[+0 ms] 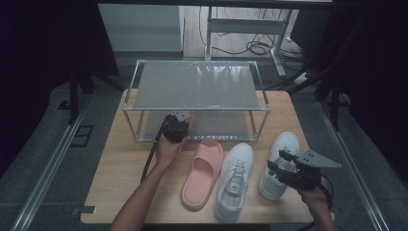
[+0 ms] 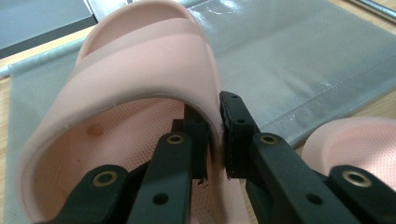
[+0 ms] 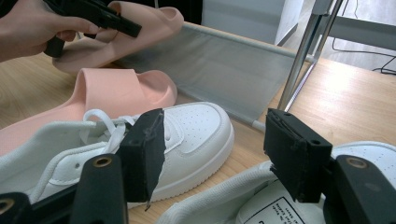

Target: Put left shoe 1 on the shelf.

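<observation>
My left gripper (image 2: 215,135) is shut on the strap edge of a pink slipper (image 2: 140,60), which it holds tilted over the grey lower shelf (image 2: 303,60) of a metal shoe rack (image 1: 197,84). In the high view the left gripper (image 1: 178,124) sits at the rack's front rail. The second pink slipper (image 1: 204,173) lies on the table beside a white sneaker (image 1: 235,180). My right gripper (image 3: 215,154) stands open just above the other white sneaker (image 3: 280,205), whose collar is under its right-hand jaw. In the high view the right gripper (image 1: 279,161) hovers over that sneaker (image 1: 284,144).
The wooden table (image 1: 120,163) has bare room at its left. The rack's corner post (image 3: 303,51) rises close behind the sneakers. A desk frame and cables (image 1: 255,45) stand on the floor beyond the table.
</observation>
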Demonstrator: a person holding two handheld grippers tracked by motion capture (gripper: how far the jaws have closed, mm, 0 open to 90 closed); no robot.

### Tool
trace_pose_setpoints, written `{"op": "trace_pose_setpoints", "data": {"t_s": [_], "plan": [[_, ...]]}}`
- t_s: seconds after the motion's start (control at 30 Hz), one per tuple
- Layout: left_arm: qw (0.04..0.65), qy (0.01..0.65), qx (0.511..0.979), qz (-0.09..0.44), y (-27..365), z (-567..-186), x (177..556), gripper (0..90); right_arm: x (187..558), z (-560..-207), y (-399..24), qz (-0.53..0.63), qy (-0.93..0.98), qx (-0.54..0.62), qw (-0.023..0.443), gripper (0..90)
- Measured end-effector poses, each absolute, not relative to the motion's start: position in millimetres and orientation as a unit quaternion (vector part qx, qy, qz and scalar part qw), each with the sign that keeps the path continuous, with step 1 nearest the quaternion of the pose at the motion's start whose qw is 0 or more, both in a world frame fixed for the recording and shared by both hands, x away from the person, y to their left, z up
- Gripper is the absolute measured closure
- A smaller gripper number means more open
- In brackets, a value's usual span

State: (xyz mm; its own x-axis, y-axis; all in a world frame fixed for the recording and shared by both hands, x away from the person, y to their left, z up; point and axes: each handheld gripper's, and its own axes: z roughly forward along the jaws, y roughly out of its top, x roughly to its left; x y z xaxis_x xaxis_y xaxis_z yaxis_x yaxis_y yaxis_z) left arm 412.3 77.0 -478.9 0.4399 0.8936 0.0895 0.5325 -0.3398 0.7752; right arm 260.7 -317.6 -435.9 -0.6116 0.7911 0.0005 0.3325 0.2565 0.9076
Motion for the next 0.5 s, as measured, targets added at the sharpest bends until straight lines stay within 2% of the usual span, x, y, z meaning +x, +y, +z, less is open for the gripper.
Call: {"op": "trace_pose_setpoints", "data": {"t_s": [0.5], "plan": [[0.325, 0.469, 0.785, 0.243, 76.5, -500.3, 415.0, 82.9, 261.3, -436.6, -316.1, 0.482, 0.758, 0.37, 0.237, 38.9]]}}
